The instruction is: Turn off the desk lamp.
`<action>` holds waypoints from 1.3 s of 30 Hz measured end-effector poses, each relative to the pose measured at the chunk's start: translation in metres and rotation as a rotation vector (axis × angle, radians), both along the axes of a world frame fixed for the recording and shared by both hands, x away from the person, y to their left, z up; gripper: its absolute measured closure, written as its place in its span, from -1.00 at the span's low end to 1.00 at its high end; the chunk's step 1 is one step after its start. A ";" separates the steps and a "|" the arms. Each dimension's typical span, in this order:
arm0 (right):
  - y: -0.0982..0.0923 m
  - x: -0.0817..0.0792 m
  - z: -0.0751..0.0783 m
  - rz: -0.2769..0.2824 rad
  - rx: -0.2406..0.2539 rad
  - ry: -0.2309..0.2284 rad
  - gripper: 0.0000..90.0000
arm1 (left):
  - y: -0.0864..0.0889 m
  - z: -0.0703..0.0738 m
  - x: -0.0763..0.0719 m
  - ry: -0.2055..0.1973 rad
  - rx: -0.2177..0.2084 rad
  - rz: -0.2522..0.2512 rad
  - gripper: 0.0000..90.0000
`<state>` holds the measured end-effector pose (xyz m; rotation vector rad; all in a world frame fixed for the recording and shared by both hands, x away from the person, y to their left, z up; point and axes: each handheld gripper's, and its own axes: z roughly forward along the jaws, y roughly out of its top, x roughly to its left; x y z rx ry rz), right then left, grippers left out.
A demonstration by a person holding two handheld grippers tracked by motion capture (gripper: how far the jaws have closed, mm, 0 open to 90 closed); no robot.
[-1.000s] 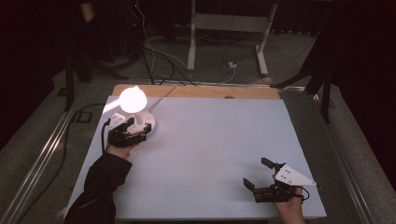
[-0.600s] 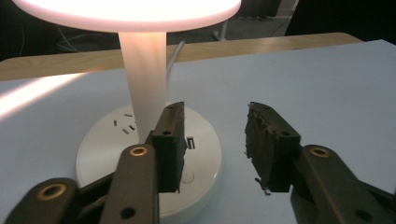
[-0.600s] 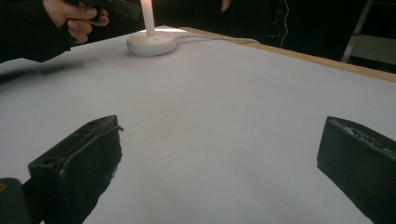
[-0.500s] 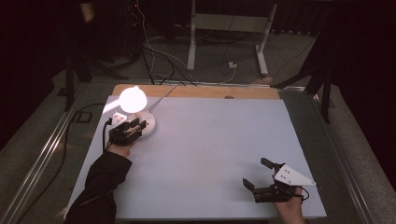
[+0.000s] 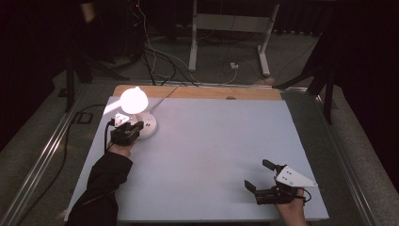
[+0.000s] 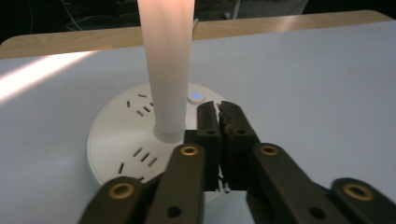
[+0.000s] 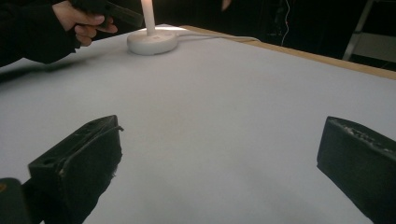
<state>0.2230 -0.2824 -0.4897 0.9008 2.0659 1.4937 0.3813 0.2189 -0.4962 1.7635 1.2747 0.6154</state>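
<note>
A white lamp with a glowing globe point(image 5: 133, 100) stands on a round white base point(image 5: 149, 126) at the table's far left. The base point(image 6: 121, 140) carries socket slots and a small blue-lit button point(image 6: 196, 95); its bright stem point(image 6: 168, 65) rises from the middle. My left gripper point(image 5: 135, 130) is shut and empty, and its tips point(image 6: 219, 106) hover over the base just short of the button. My right gripper point(image 5: 256, 174) rests open near the front right edge. Nothing lies between its fingers point(image 7: 79, 158), and the lamp base point(image 7: 152, 42) is far off.
The table has a light blue-grey top point(image 5: 221, 141) with a wooden strip point(image 5: 202, 92) along its far edge. The lamp's white cord point(image 7: 219, 36) runs off the back. Cables and metal stand legs point(image 5: 193, 42) lie on the floor beyond. The other hand point(image 7: 79, 21) is beside the lamp.
The left gripper has drawn back very slightly at the lamp base. The lamp glows in every frame. The right gripper has not moved.
</note>
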 end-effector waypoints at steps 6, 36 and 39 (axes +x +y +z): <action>0.000 0.000 0.000 0.001 0.000 0.002 -1.00 | 0.000 -0.006 0.004 0.027 0.025 -0.009 1.00; 0.000 0.000 -0.001 0.003 -0.003 0.006 -1.00 | -0.001 -0.015 0.009 0.075 0.048 -0.026 1.00; 0.000 0.000 -0.001 0.004 -0.003 0.006 -1.00 | -0.002 -0.015 0.009 0.073 0.049 -0.025 1.00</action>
